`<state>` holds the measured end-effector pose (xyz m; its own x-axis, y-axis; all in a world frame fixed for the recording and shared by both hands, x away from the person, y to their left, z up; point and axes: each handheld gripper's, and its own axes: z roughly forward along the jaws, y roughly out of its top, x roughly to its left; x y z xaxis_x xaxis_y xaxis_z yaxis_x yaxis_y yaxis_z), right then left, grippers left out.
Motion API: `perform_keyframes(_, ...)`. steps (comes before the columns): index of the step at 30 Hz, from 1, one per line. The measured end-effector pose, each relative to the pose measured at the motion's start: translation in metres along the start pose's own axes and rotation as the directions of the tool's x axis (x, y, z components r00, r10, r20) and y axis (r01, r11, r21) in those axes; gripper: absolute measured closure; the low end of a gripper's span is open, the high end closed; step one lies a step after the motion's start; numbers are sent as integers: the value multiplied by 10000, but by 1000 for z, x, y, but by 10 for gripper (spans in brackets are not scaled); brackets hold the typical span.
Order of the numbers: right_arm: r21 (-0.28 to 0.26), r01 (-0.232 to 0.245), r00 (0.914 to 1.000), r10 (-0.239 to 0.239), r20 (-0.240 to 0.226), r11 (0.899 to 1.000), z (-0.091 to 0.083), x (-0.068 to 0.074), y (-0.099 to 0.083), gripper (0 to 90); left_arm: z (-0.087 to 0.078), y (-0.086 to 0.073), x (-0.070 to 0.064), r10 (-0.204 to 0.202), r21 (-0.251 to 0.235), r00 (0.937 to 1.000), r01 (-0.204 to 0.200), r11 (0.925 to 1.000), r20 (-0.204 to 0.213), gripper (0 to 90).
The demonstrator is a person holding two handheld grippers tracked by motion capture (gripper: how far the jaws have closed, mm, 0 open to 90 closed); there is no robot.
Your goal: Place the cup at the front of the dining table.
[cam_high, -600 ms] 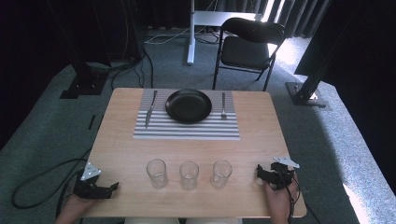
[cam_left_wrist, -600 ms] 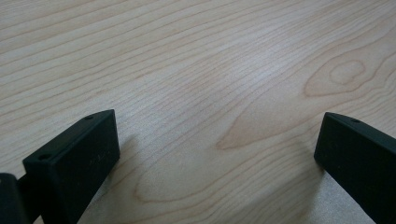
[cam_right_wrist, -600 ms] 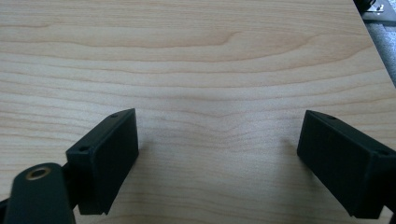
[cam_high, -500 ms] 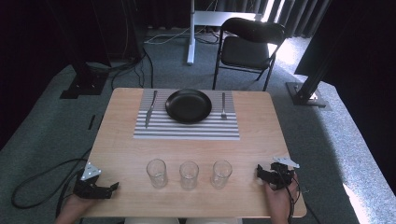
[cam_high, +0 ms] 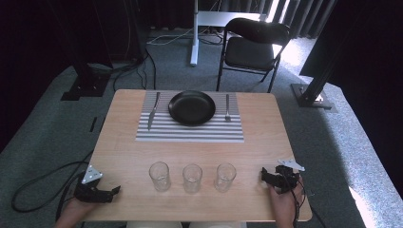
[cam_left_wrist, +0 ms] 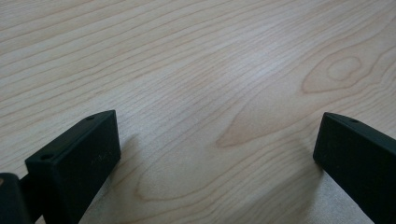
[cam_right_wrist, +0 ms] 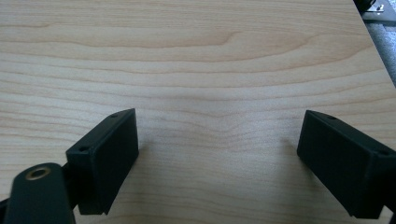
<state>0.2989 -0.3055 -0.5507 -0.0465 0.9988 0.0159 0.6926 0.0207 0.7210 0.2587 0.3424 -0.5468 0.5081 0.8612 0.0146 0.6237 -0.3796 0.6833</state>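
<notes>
High view: three empty glasses (cam_high: pixel 192 177) are lined up along the near edge of the surface (cam_high: pixel 266 137), between the left gripper (cam_high: pixel 97 192) and the right gripper (cam_high: pixel 278 178). Both sets of jaws are spread wide over bare wood, nothing held. A glass could be tipped by a hurried sideways sweep, since the row is closely spaced. Farther back, a black plate (cam_high: pixel 192 107), knife (cam_high: pixel 152 111) and fork (cam_high: pixel 227 108) are laid on a striped mat (cam_high: pixel 190 130). Grey carpet, a folding chair (cam_high: pixel 254 47) and dark curtains are seen beyond.

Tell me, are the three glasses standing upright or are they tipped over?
Upright. In the high view, each of the three glasses stands on its base, rim upward, on the table.
</notes>
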Motion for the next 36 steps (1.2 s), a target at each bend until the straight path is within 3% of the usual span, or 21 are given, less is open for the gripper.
perform_keyframes(3, -2, -7, 10000, 7, -3, 10000, 0, 0, 0, 120, -1, -1, 0, -20, -74, 9999, 19, 10000, -140, 11)
perform_keyframes(7, -4, -6, 10000, 6, -3, 10000, 0, 0, 0, 120, -2, -1, 2, -150, -64, 9998, 151, 9999, 112, 10)
perform_keyframes(13, -2, -6, 10000, 6, -4, 10000, 0, 0, 0, 120, -3, -1, -5, 126, 95, 9999, -126, 9999, 10, 11)
perform_keyframes(16, -7, 4, 10000, -4, -2, 10000, 0, 0, 0, 120, -2, 0, -8, 154, 140, 9998, -156, 9998, 148, 10)
perform_keyframes(21, -6, 1, 10000, -1, -2, 10000, 0, 0, 0, 120, -2, 3, -13, 187, -104, 9968, -180, 9998, 778, 11)
perform_keyframes(28, -6, 5, 10000, -5, 0, 10000, 0, 0, 0, 120, -1, 7, -20, 404, 10, 9925, -408, 9992, 1156, 11)
perform_keyframes(36, -9, 12, 10000, -12, 2, 10000, 0, 0, 0, 120, -5, 14, -31, 678, -506, 9842, -602, 9969, 1637, 41)
